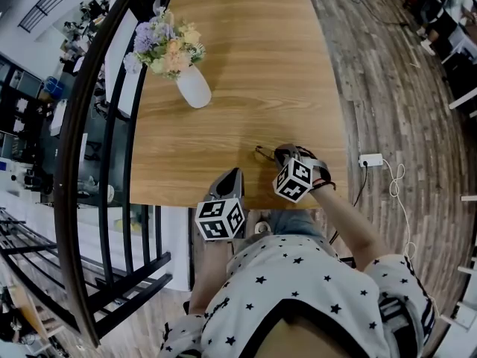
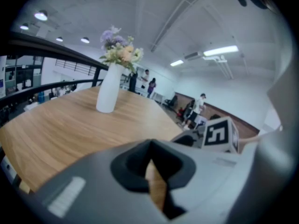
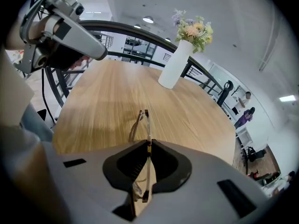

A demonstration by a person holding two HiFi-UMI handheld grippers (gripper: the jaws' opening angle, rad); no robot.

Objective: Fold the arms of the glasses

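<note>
Thin-framed glasses (image 3: 141, 121) are clamped edge-on in my right gripper (image 3: 147, 144), which is shut on them. Their front end sticks out past the jaws, low over the wooden table (image 3: 107, 101). In the head view the glasses (image 1: 264, 154) show just left of the right gripper (image 1: 282, 157), near the table's front edge. My left gripper (image 1: 232, 176) hangs at that front edge, to the left of the right one and apart from the glasses. Its jaws (image 2: 150, 146) are shut with nothing between them.
A white vase (image 1: 194, 87) of pastel flowers (image 1: 165, 47) stands at the table's far left. A dark curved railing (image 1: 89, 125) runs along the table's left side. A white power strip (image 1: 370, 159) with a cable lies on the plank floor to the right.
</note>
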